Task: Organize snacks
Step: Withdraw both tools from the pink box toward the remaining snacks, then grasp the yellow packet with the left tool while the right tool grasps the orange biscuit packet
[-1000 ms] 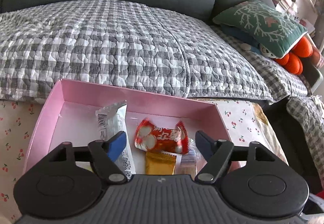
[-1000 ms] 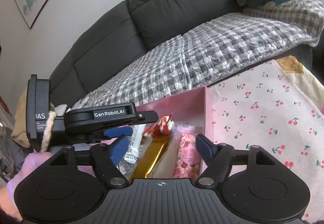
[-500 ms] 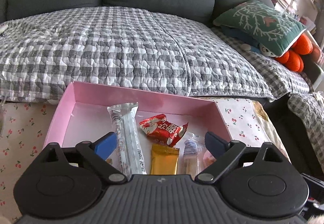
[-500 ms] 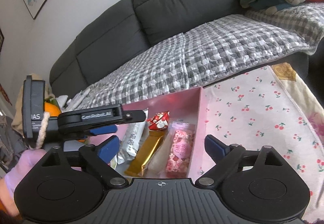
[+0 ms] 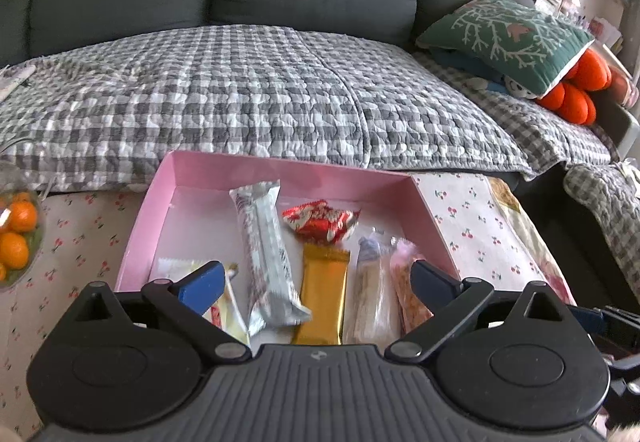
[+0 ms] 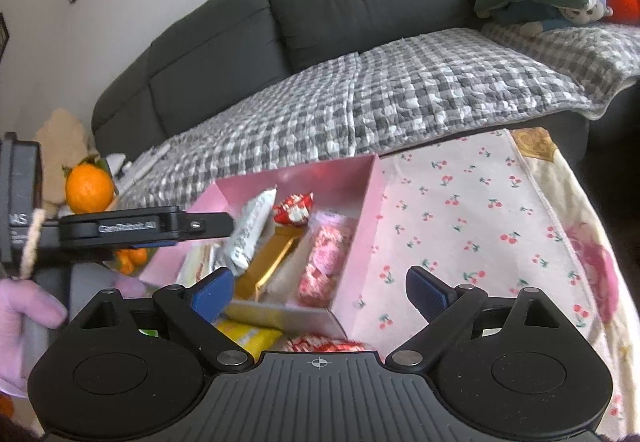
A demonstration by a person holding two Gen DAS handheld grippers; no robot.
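A pink box [image 5: 280, 172] on the cherry-print cloth holds a silver bar [image 5: 264, 254], a red wrapper [image 5: 320, 224], a gold bar [image 5: 322, 294], a pale clear-wrapped bar [image 5: 370, 290] and a pink snack [image 5: 406, 282]. My left gripper [image 5: 316, 282] hovers over the box's near end. Its jaws are opening and nothing is pinched between them. My right gripper [image 6: 320, 288] stands open and empty above the box's near right corner [image 6: 332, 316]. A yellow packet [image 6: 244, 334] and a red-white packet [image 6: 320, 344] lie outside the box, just under it.
A grey sofa with a checked blanket [image 5: 260, 102] lies behind the table, with a green cushion [image 5: 504, 34] at its right. Oranges [image 5: 16, 234] sit at the table's left. The left gripper's black finger [image 6: 160, 228] and a gloved hand [image 6: 24, 314] fill the right view's left side.
Both grippers drew back and up from the box while their jaws spread wide. The red wrapper and the pink snack, earlier between the fingers, now lie in the box.
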